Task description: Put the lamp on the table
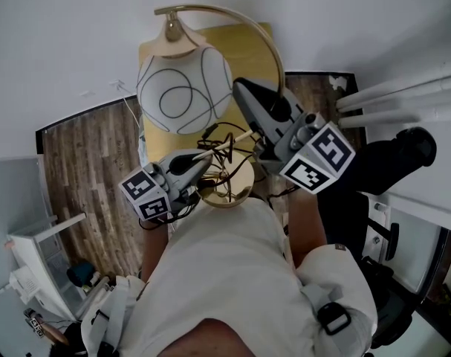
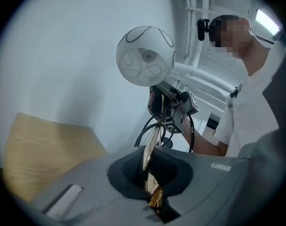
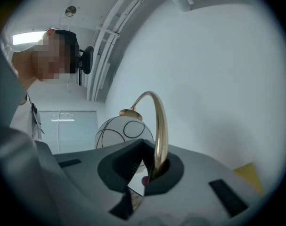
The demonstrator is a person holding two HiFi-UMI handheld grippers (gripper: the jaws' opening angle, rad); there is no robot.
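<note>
Over at the left of the head view lies a wooden floor (image 1: 91, 169). Next comes the left gripper (image 1: 204, 157), pointing to the right, its jaws clamped tight on a thin gold rod (image 1: 229, 143) of the lamp (image 1: 184, 88). In the left gripper view that rod (image 2: 152, 140) rises from between the closed jaws toward the white globe (image 2: 145, 55) with its black line pattern, and a black cord (image 2: 143, 133) loops beside it.

In the head view the lamp is held between the two grippers. Its globe shows over the yellow table (image 1: 210, 39), which stands against a white wall (image 1: 62, 28). Its round gold base (image 1: 244, 186) is just in front of the person's white shirt (image 1: 225, 274), at the near end of the table. I cannot tell whether the base touches the table top. A curved gold arm (image 1: 247, 28) arches from the cap of the globe over to the right and down.

To the right of the globe is the right gripper (image 1: 247, 95), pointing up and to the left in the head view. The right gripper view shows its jaws closed on the lower part of the gold arm (image 3: 160, 126), with the globe (image 3: 124, 133) hanging behind at the left.

Farthest right, white pipes (image 1: 403, 99) run along the wall.
</note>
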